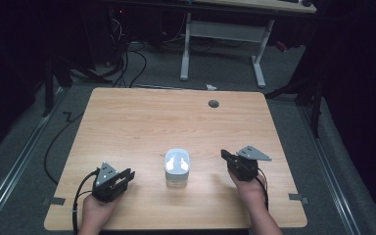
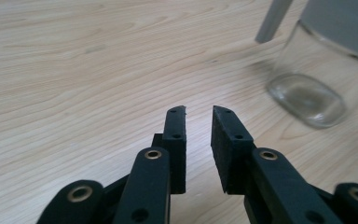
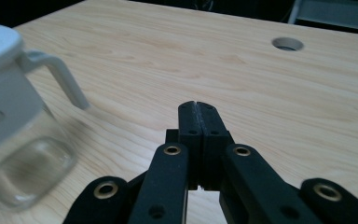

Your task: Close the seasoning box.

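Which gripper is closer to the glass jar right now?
Right, though barely. The right gripper sits just right of the jar; the left gripper sits to its left, slightly farther off.

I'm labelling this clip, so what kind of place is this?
Probably a lab or workshop: a bare wooden table with a cable hole, cables on grey carpet, a second desk behind.

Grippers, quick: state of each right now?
Left gripper: open, holding nothing, beside the glass jar.
Right gripper: closed, fingers pressed together, empty.
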### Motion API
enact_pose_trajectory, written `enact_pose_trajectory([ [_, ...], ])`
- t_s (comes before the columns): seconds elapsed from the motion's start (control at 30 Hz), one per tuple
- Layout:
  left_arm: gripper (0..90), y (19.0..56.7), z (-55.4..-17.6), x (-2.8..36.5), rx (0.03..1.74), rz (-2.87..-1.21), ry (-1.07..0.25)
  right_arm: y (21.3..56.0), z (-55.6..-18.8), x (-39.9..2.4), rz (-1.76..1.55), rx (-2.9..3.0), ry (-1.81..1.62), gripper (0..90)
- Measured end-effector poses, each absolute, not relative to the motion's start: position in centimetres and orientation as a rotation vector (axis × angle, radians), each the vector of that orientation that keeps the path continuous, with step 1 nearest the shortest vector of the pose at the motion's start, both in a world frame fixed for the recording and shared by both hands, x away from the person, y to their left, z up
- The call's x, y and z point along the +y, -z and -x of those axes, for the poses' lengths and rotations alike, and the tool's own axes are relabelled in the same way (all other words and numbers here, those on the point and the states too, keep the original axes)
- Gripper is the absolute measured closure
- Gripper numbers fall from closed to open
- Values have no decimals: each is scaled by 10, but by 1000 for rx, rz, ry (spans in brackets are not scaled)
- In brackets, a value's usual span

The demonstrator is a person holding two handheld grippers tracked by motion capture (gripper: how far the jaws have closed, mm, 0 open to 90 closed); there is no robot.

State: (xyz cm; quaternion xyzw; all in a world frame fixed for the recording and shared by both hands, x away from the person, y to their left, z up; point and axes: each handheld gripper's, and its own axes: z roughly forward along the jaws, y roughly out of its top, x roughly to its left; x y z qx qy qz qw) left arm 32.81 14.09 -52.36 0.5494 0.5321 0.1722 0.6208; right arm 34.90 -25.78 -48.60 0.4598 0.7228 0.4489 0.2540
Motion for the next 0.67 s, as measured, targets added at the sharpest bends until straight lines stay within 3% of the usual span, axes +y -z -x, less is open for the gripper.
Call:
enact_pose_trajectory([
  [0.33, 717, 526, -332, 177, 1306, -1212, -502, 507, -318, -309, -1342, 1852, -1182, 862],
  [0.4, 715, 531, -335, 183, 1352, -1199, -542, 513, -304, -320, -1405, 1779, -1235, 837],
  [0.47, 715, 531, -336, 185, 1368, -1170, -519, 515, -296, -325, -1431, 1761, -1228, 745],
  [0.67, 697, 533, -334, 172, 1348, -1202, -524, 511, -301, -321, -1373, 1803, -1180, 659],
])
